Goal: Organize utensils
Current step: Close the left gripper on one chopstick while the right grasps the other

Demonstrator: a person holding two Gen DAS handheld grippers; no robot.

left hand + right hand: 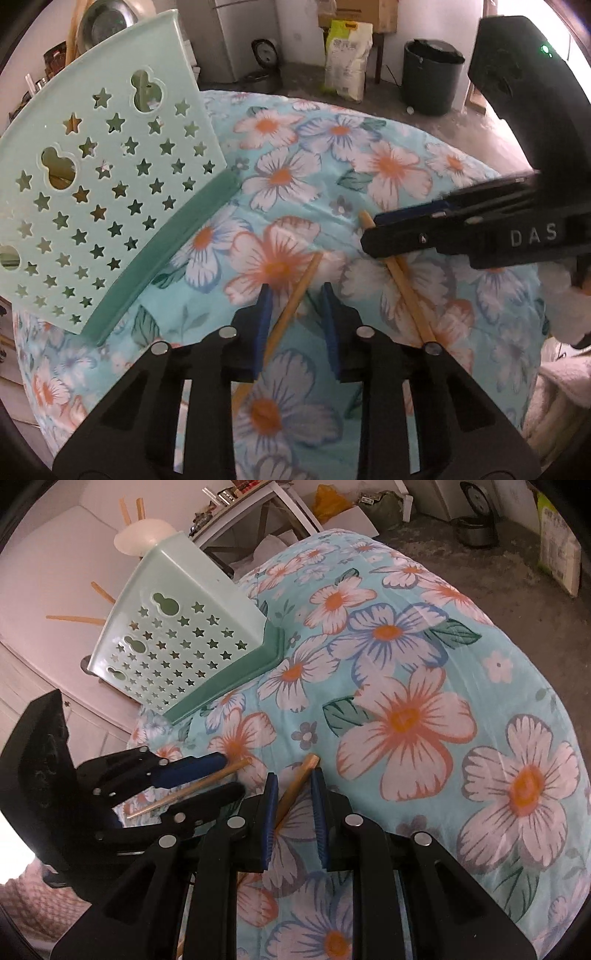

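Left claw (295,295) straddles a slim tan wooden chopstick (291,310), lengthwise between its narrowed pads, seemingly not yet pinched; right claw (293,786) pinches its twin (295,786) alongside on the floral-clothed worktop (443,664).

A table (498,672) under a cloth (332,155) carries a holder (110,192), set at the far left edge. Two chopsticks lie near the front of the table, right of the holder and apart from it. One chopstick (291,306) is seen between the fingers of the left gripper (295,295); the other chopstick (295,786) lies to its right, between the fingers of the right gripper (293,781). A bin (430,77) and a bag (347,59) stand on the floor beyond the table.
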